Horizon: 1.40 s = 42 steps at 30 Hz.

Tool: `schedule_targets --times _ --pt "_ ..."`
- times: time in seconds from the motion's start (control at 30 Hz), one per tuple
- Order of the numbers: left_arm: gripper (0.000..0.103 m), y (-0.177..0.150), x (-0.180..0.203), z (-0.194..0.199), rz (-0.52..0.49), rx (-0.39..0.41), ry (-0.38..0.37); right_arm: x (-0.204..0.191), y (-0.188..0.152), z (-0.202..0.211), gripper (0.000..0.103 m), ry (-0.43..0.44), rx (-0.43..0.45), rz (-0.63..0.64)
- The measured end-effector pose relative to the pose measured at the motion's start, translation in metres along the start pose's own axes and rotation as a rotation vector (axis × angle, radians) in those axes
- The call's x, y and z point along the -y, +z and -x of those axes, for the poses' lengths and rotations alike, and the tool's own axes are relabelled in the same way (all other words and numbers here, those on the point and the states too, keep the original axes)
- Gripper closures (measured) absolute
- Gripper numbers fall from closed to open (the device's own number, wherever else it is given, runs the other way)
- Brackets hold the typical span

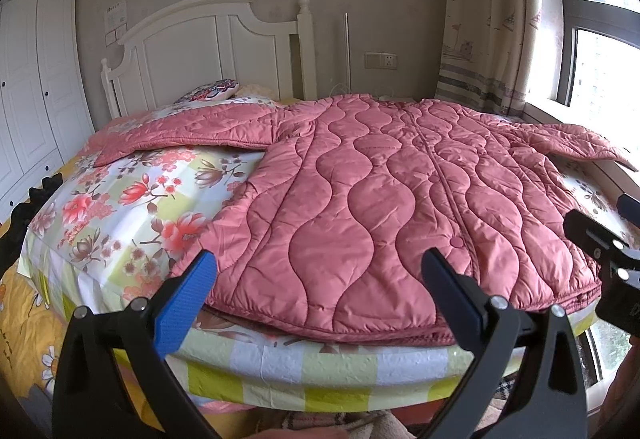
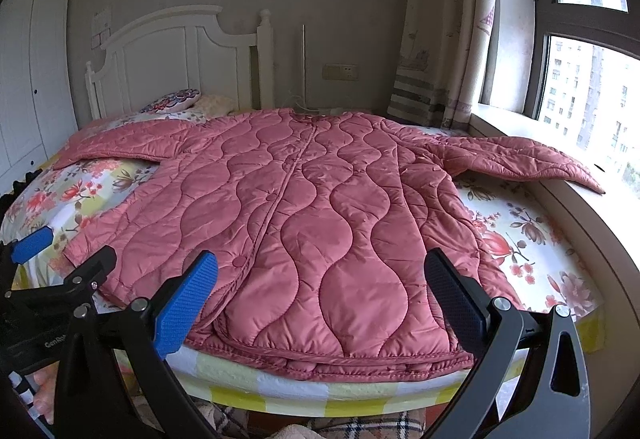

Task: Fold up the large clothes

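Observation:
A large pink quilted coat [image 1: 380,199] lies flat and front-up on the bed, sleeves spread out to both sides, hem toward me. It also shows in the right wrist view [image 2: 320,207]. My left gripper [image 1: 320,279] is open and empty, hovering just before the hem at its left part. My right gripper [image 2: 320,279] is open and empty, just before the hem at its right part. The right gripper shows at the right edge of the left wrist view [image 1: 608,251]. The left gripper shows at the left edge of the right wrist view [image 2: 60,271].
The bed has a floral sheet [image 1: 120,207] and a white headboard [image 1: 208,47] with pillows [image 1: 216,89]. A window sill [image 2: 560,167] runs along the right, under the right sleeve tip. A white wardrobe [image 1: 32,87] stands at the left. Curtains [image 1: 488,19] hang at the back right.

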<state>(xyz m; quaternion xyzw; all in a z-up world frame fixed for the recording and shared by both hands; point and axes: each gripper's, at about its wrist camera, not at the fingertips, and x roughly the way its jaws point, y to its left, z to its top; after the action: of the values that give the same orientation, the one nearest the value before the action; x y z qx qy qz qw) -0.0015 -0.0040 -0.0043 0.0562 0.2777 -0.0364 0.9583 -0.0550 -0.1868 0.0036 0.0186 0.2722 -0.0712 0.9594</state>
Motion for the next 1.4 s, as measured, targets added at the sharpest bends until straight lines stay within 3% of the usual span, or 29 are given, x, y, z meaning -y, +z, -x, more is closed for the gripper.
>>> schedule_targets --times 1.4 --pt "0.002 -0.0002 -0.0014 -0.0038 0.006 -0.021 -0.009 0.0061 -0.0050 -0.0053 0.004 -0.003 -0.016 -0.010"
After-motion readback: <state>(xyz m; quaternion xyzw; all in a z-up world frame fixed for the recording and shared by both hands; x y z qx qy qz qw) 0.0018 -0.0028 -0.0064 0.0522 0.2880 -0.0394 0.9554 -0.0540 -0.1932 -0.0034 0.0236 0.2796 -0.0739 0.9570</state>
